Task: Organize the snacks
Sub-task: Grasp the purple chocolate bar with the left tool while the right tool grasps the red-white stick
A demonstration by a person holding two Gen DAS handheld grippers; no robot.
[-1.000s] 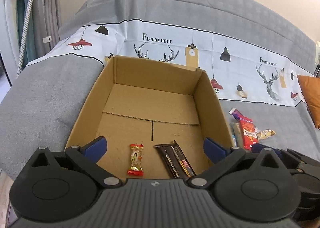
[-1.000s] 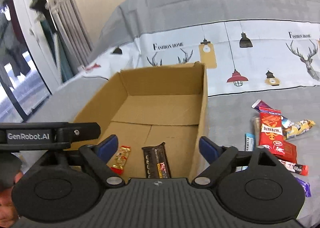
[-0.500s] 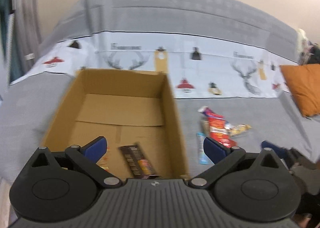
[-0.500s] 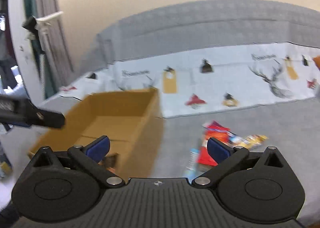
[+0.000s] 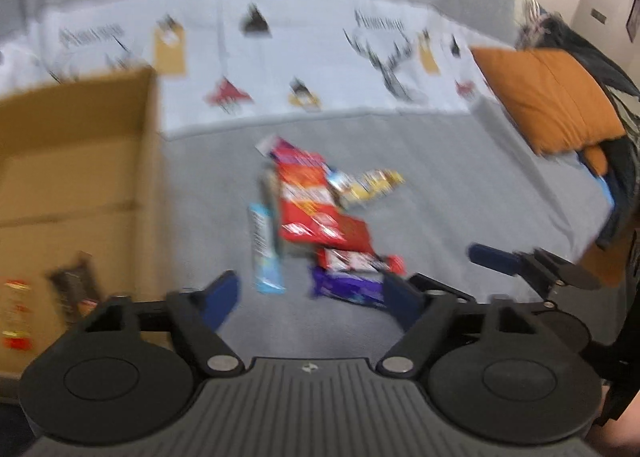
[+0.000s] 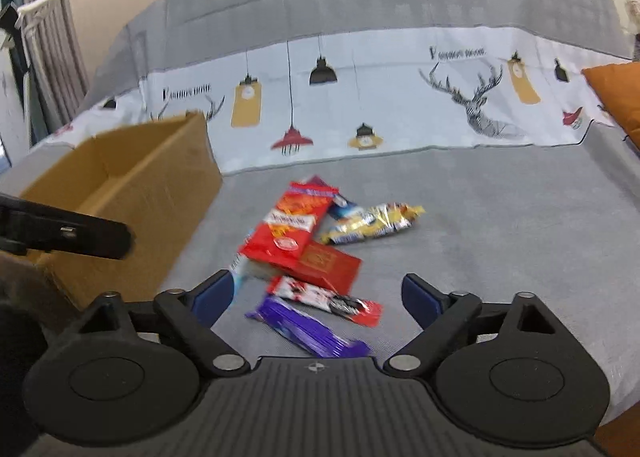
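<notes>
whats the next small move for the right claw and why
Probably lower the right claw onto the purple bar, the nearest snack in the pile. The claw is open and empty, and the bar lies on the grey cover between its fingers, beside the red and white bar. Two snacks already sit in the cardboard box, so this pile remains.

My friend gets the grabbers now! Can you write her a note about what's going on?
Left gripper: jaws open, holding nothing.
Right gripper: jaws open, holding nothing, above the purple bar.
Done: a dark bar and a red-and-gold candy lie in the cardboard box.
Left: the snack pile beside the box on the grey cover still needs boxing.
</notes>
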